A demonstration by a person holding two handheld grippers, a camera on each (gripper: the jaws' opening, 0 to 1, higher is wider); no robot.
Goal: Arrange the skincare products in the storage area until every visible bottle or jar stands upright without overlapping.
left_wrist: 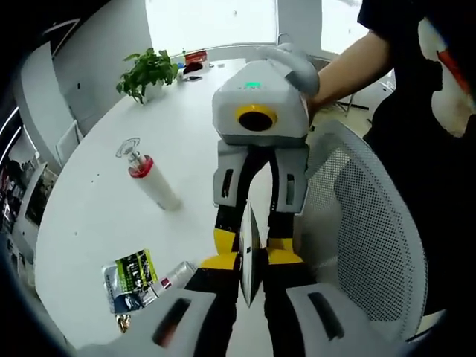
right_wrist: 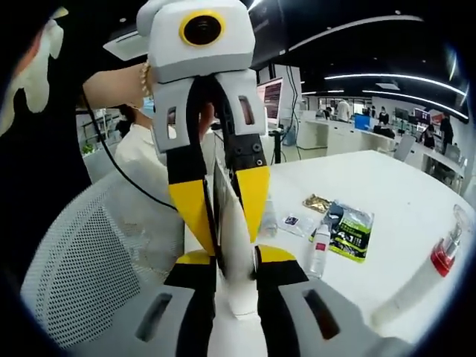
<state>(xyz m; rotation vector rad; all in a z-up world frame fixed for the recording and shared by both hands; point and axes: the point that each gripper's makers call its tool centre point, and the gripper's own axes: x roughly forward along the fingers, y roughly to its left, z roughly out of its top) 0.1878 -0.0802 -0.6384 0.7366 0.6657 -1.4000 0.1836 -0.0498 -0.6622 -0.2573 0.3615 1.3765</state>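
**Both grippers on one flat white piece, off the table's edge**

I held a flat white piece (left_wrist: 250, 234) (right_wrist: 230, 212) edge-on between my two grippers, which faced each other nose to nose. My left gripper (left_wrist: 249, 297) (right_wrist: 227, 232) was pinched on one end of it, and my right gripper (left_wrist: 251, 259) (right_wrist: 235, 286) was pinched on the other end, the yellow tips pressed against its two faces. I could not tell what kind of product the piece was. It hung just off the edge of the white table (left_wrist: 89, 208) (right_wrist: 394, 175), over the back of a white mesh chair (left_wrist: 372, 230) (right_wrist: 74, 260).

On the table, near that edge, lay a green packet (left_wrist: 132, 277) (right_wrist: 351, 232). A small bottle with a red collar (left_wrist: 175, 275) (right_wrist: 319, 256) was just beside the packet. In the right gripper view a small clear bottle (right_wrist: 269, 216) and a gold sachet (right_wrist: 318, 202) also sat on the table near the packet.

Further in on the table, well apart from the packet, was a tall white bottle (left_wrist: 155, 182) (right_wrist: 416, 286) with a red collar and a clear cap. With both views tilted, I could not tell whether it stood or lay.

At the table's far end was a potted green plant (left_wrist: 147, 71).
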